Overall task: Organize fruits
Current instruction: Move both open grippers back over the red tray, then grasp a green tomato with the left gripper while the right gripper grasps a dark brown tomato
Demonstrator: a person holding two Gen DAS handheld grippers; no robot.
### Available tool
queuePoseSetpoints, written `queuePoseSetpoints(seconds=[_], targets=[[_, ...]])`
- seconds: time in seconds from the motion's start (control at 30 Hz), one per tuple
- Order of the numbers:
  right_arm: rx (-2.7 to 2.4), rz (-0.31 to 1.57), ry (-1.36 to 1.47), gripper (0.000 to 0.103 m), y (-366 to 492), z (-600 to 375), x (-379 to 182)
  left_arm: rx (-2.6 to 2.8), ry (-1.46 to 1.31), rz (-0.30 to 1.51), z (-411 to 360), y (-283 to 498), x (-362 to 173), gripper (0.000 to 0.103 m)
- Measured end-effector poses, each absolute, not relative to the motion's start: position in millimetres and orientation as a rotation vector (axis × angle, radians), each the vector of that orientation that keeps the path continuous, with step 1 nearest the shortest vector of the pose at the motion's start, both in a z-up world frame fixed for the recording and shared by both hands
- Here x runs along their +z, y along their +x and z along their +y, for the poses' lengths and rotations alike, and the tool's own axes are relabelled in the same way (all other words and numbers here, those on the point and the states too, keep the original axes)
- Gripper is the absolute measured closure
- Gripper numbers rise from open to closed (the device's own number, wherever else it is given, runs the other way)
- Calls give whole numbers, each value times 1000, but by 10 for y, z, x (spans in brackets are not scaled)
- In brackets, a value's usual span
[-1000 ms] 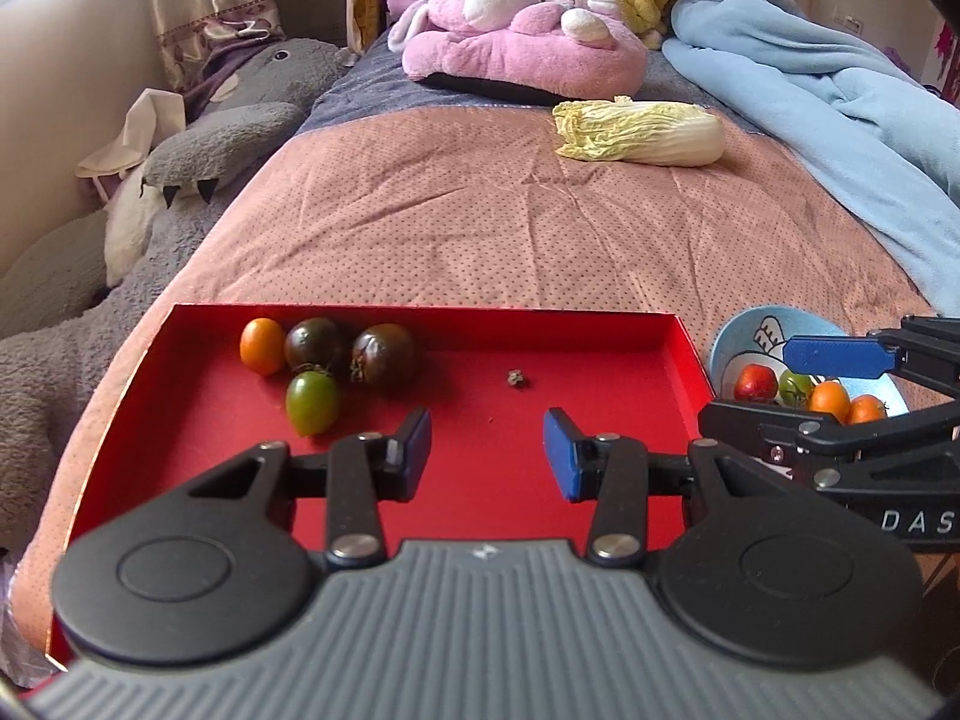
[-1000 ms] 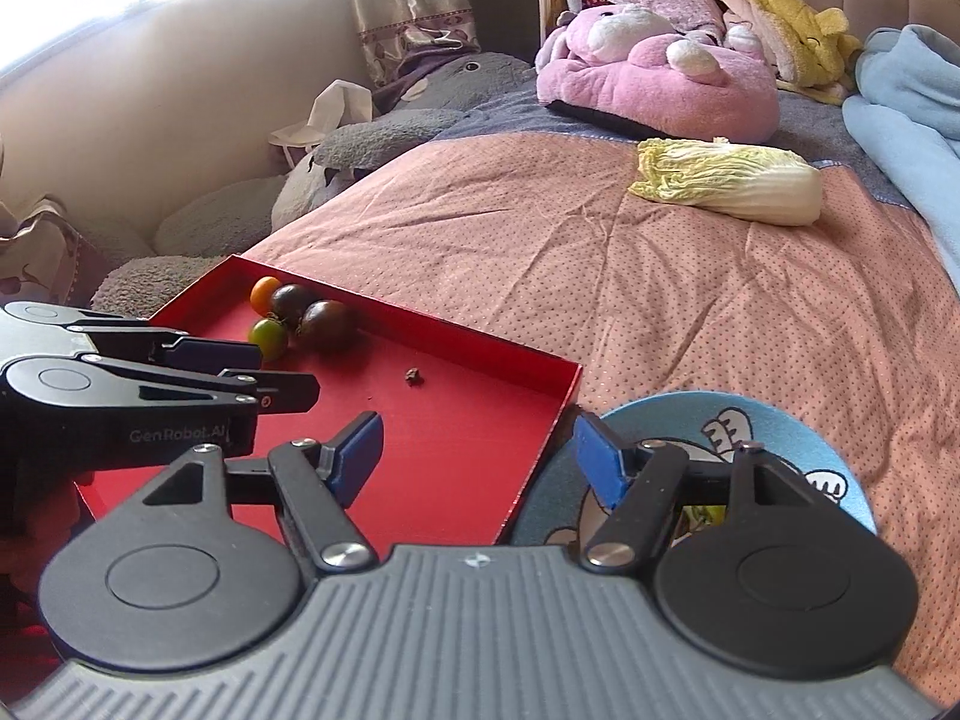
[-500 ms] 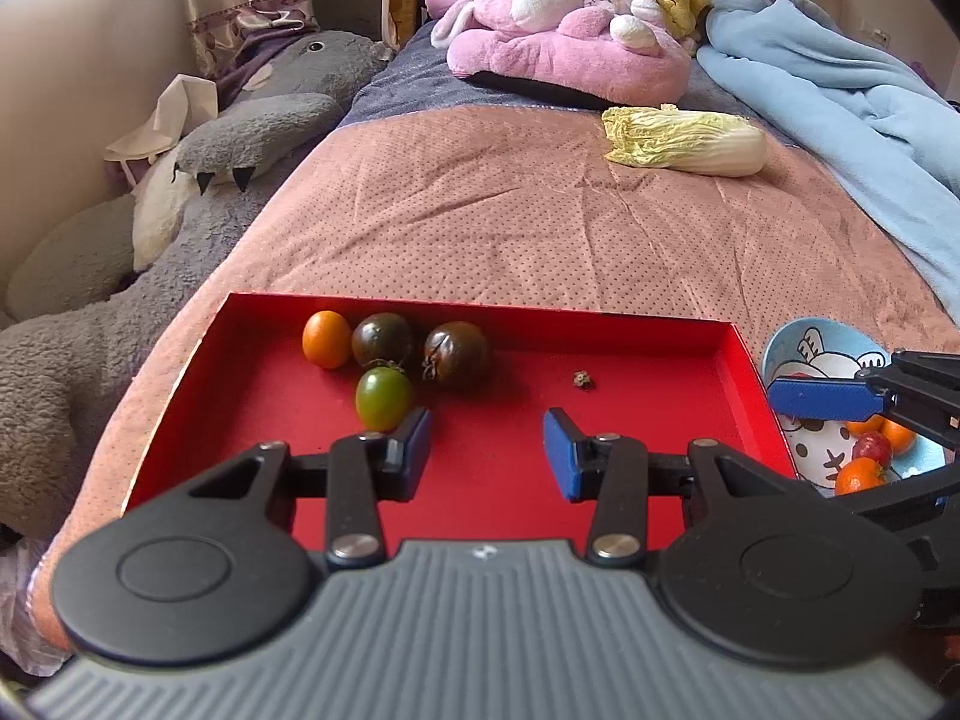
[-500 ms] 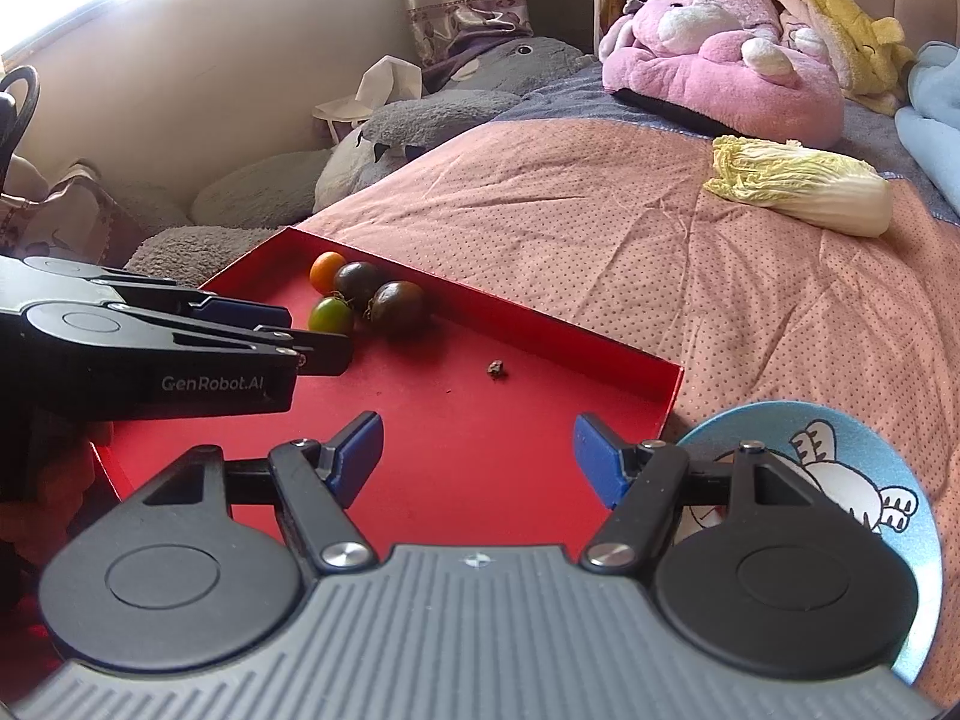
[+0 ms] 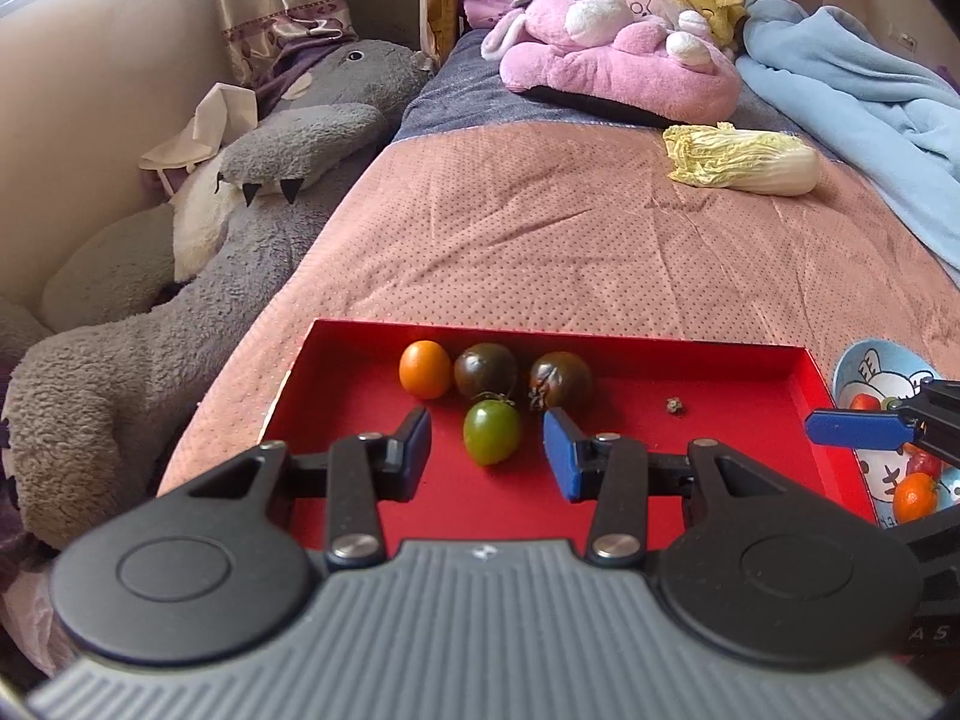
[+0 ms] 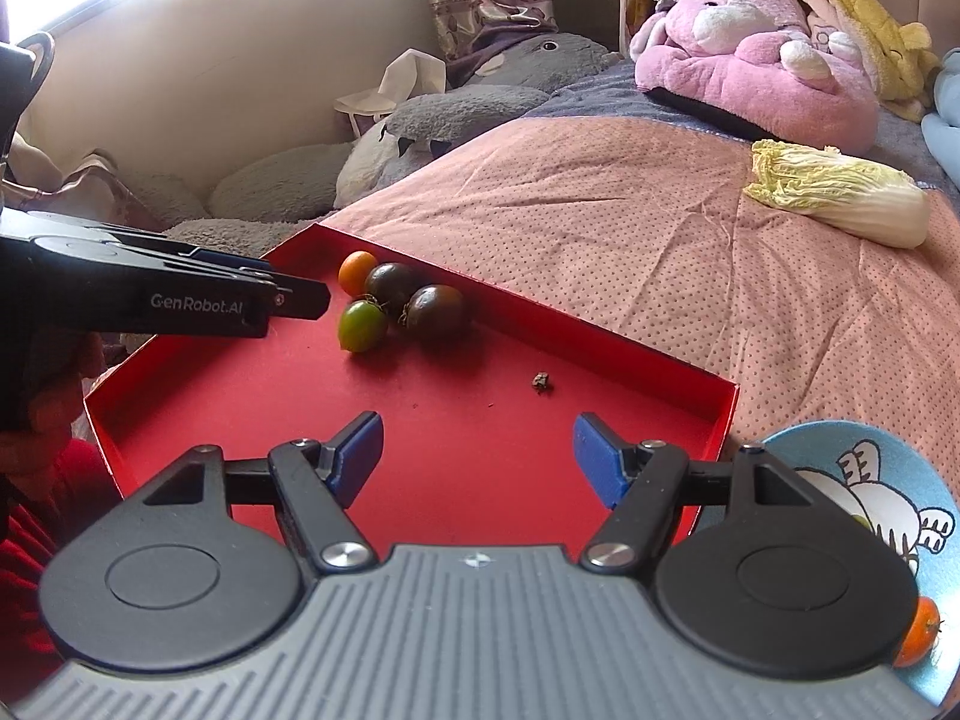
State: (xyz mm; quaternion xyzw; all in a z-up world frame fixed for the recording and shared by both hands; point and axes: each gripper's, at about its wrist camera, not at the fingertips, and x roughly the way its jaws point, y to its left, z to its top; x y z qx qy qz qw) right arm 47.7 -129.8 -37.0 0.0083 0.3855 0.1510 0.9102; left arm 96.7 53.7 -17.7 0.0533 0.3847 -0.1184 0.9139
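A red tray (image 5: 600, 341) lies on the pink bedspread. In its far left corner sit an orange tomato (image 5: 425, 369), two dark tomatoes (image 5: 485, 369) (image 5: 561, 378) and a green tomato (image 5: 492, 433). My left gripper (image 5: 487, 444) is open, and the green tomato shows between its blue pads without touching them. In the right wrist view the left gripper (image 6: 300, 300) hovers just left of the green tomato (image 6: 360, 327). My right gripper (image 6: 477, 453) stands open over bare tray floor (image 6: 480, 372), holding nothing. A blue cartoon bowl (image 5: 870, 366) right of the tray holds red and orange tomatoes.
A small dry stem bit (image 5: 675, 405) lies in the tray. A napa cabbage (image 5: 744, 165) rests further up the bed. A pink plush (image 5: 612, 72) and a blue blanket (image 5: 852, 120) are behind it. A big grey plush (image 5: 240, 228) lies along the bed's left side.
Both grippers have shifted left. The left one now frames the green tomato; the right one has gone from above the bowl to above the tray. Neither jaw width changed.
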Motion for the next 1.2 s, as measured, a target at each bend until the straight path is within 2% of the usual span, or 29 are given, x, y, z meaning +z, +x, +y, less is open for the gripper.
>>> queuePoseSetpoints(seconds=[0.43, 0.67, 1.2], targets=[[349, 789, 0, 30, 878, -1099, -499, -201, 48, 847, 726, 993, -294, 59], [353, 801, -11, 49, 1278, -860, -558, -215, 84, 874, 628, 955, -379, 60], [316, 885, 32, 49, 1662, -658, -849, -252, 93, 905, 581, 1016, -478, 59]])
